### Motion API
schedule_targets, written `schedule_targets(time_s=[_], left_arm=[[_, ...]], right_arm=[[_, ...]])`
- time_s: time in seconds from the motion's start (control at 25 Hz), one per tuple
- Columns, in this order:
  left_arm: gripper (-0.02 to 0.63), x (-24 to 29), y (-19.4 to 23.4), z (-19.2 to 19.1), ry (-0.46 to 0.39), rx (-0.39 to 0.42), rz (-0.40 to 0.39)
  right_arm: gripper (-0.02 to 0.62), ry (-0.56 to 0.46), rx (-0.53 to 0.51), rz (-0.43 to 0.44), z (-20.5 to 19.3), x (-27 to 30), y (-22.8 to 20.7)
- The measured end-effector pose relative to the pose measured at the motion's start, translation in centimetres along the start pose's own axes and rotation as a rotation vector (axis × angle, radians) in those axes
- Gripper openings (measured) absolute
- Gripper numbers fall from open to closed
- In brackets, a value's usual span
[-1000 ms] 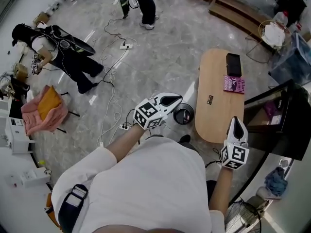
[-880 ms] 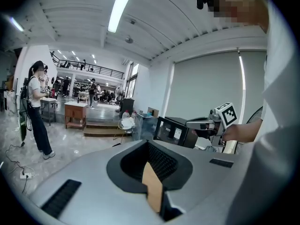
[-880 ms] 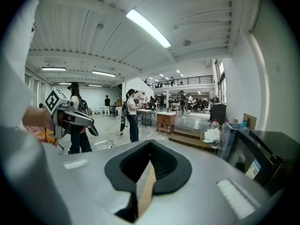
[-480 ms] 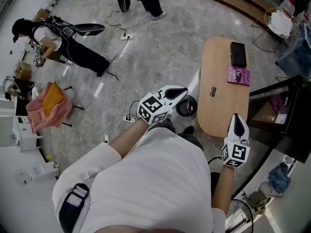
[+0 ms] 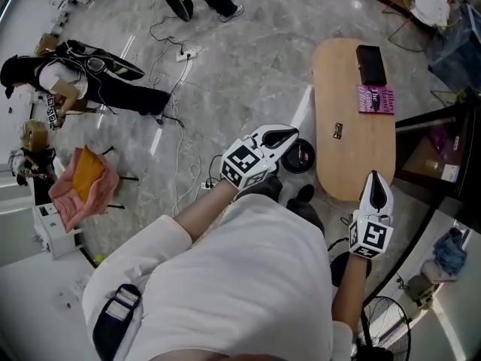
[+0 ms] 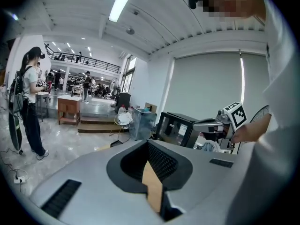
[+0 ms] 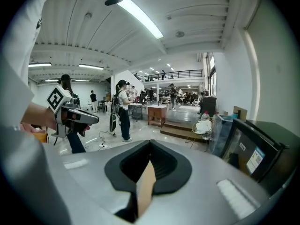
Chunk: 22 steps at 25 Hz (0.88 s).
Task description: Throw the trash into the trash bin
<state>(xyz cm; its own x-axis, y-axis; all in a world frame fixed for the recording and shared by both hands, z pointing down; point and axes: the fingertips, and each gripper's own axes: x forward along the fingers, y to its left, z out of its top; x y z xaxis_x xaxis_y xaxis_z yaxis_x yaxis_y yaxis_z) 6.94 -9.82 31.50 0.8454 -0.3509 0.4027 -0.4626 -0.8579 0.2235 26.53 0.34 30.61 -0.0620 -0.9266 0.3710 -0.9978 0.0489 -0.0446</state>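
While nothing is gripped, left tool (image 5: pixel 291 134): closed, empty, near the bin (image 5: pixel 303 158)
Right tool (image 5: pixel 377 183): closed, empty, beside the counter (image 5: pixel 353 89) edge
Reason: probably kept ready to search the counter for trash

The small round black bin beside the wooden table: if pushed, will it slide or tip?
The small round black bin stands on a glossy grey stone floor, so it probably slides easily. It looks small, likely light. Its height is unclear from above, so tipping remains possible.
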Motion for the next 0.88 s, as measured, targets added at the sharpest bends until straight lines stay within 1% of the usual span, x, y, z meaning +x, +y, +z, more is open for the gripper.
schedule_targets(time_s=[0.16, 0.36, 0.4, 0.48, 0.52, 0.64, 0.88], left_arm=[[0.006, 0.8, 2.4, -0.5, 0.021, 0.015, -0.034], [0.006, 2.8, 5.0, -2.0, 0.070, 0.007, -0.087], [0.006, 3.3, 5.3, -2.3, 0.076, 0.008, -0.094], [0.006, 4.1, 5.7, -3.0, 0.085, 0.014, -0.106], [0.006, 4.3, 5.8, -3.3, 0.090, 0.015, -0.113], [0.006, 5.2, 6.7, -4.3, 0.107, 0.008, -0.133], [0.006, 6.4, 8.8, -6.8, 0.135, 0.002, -0.136]], right_arm=[[0.011, 0.004, 0.033, -0.054, -0.5, 1.1, 0.4], [0.012, 0.040, 0.101, -0.065, -1.8, 3.9, 0.5], [0.046, 0.045, 0.111, -0.059, -2.1, 4.4, 0.5], [0.151, 0.054, 0.122, -0.045, -2.8, 5.2, 0.6], [0.170, 0.058, 0.124, -0.043, -3.0, 5.4, 0.7], [0.193, 0.084, 0.130, -0.041, -3.9, 6.5, 0.6], [0.193, 0.163, 0.121, -0.024, -7.0, 8.8, 0.4]])
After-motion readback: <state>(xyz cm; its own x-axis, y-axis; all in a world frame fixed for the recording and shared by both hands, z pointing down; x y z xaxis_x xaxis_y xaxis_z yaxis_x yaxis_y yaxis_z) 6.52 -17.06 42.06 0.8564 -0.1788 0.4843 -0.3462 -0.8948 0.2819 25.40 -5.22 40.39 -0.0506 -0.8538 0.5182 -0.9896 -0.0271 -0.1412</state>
